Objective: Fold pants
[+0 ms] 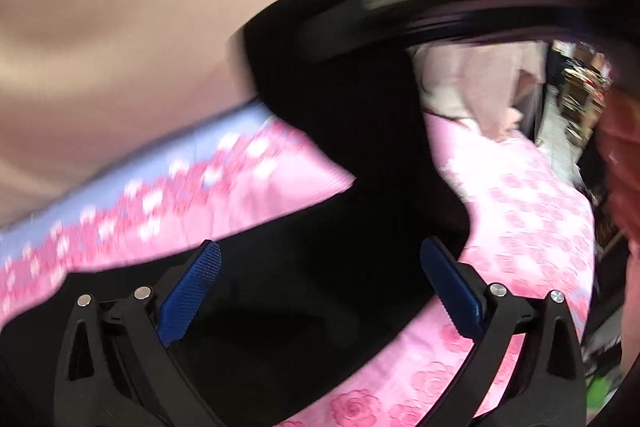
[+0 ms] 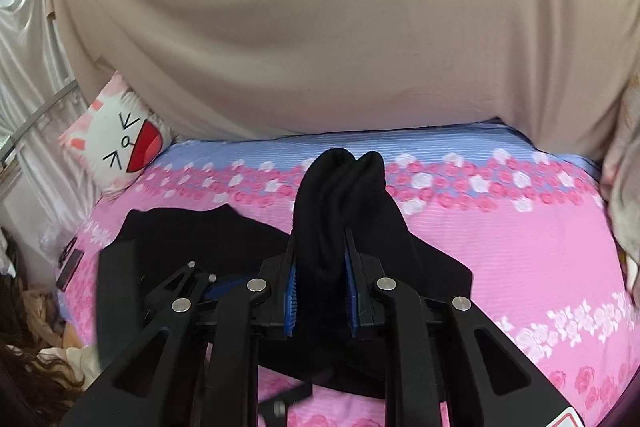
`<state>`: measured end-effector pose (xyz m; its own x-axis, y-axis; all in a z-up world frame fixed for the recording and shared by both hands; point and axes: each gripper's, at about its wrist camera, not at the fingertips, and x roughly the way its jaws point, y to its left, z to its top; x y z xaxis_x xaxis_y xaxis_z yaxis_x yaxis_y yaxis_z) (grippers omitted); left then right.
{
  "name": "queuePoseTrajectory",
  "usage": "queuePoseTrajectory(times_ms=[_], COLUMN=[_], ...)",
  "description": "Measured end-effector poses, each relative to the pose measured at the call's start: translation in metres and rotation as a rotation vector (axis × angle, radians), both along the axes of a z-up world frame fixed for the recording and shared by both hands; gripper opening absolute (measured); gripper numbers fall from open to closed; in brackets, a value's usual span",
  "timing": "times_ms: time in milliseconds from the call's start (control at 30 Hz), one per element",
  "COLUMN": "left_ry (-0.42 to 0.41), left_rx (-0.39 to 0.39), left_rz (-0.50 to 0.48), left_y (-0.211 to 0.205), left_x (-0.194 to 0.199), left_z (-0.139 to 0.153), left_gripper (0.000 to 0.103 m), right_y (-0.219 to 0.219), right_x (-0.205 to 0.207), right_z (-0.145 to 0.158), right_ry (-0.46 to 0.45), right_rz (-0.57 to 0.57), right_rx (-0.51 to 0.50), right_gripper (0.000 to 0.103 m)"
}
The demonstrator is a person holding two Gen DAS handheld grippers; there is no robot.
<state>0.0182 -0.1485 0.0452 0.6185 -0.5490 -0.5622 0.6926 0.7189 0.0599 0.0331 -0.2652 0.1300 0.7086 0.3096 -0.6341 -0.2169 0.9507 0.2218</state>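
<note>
Where the black pants (image 2: 344, 203) bunch up into a raised fold, the right gripper (image 2: 320, 291) has its blue-padded jaws pinching that fold; remaining cloth lies spread on the bed sheet (image 2: 520, 227), pink with a rose print and a blue band at the far edge. Left gripper (image 1: 320, 283): jaws spread wide, nothing between the pads, black cloth of the pants (image 1: 340, 131) beneath and ahead, view motion-blurred. Cat-face cushion (image 2: 120, 143) sits at the sheet's far left corner. Beige curtain (image 2: 320, 27) hangs behind the bed.
</note>
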Motion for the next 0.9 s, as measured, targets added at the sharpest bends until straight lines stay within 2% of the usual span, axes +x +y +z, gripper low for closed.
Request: queuePoseTrajectory(times_ms=[100,200,233,267,333,367,433,500,633,767,900], left_ry=[-0.047,-0.021,-0.019,-0.012,0.029,0.066,0.097,0.094,0.108,0.163,0.259], left_rx=[0.011,-0.034,-0.050,-0.078,-0.102,-0.134,-0.167,-0.186,-0.181,-0.157,-0.130], left_rz=[-0.004,-0.014,-0.009,-0.012,-0.025,-0.024,0.002,0.046,0.154,0.285,0.384], left_y=[-0.026,-0.047,-0.050,-0.051,-0.047,-0.040,-0.022,0.006,0.067,0.117,0.144], left_x=[-0.003,0.004,0.005,0.007,0.015,0.021,0.024,0.020,0.008,-0.002,0.005], left_z=[0.002,0.003,0.005,0.008,0.011,0.016,0.022,0.027,0.023,0.000,-0.040], left_gripper=[0.098,0.098,0.093,0.067,0.033,0.025,0.023,0.023,0.023,0.023,0.024], right_y=[0.011,0.003,-0.001,-0.006,-0.010,-0.010,-0.003,0.013,0.064,0.132,0.178], right_x=[0.004,0.004,0.002,0.001,-0.001,-0.002,-0.005,-0.006,0.001,0.017,0.033], right_z=[0.004,0.013,0.016,0.022,0.030,0.035,0.043,0.048,0.044,0.007,-0.043], right_ry=[0.010,0.017,0.015,0.013,0.008,0.004,-0.010,-0.021,-0.021,0.038,0.127], right_rz=[0.025,0.023,0.021,0.020,0.022,0.029,0.053,0.101,0.236,0.394,0.448], right_rx=[-0.016,-0.006,-0.006,-0.004,0.005,0.008,0.003,0.008,0.019,0.027,0.033], right_gripper=[0.017,0.017,0.017,0.017,0.017,0.017,0.017,0.017,0.017,0.017,0.017])
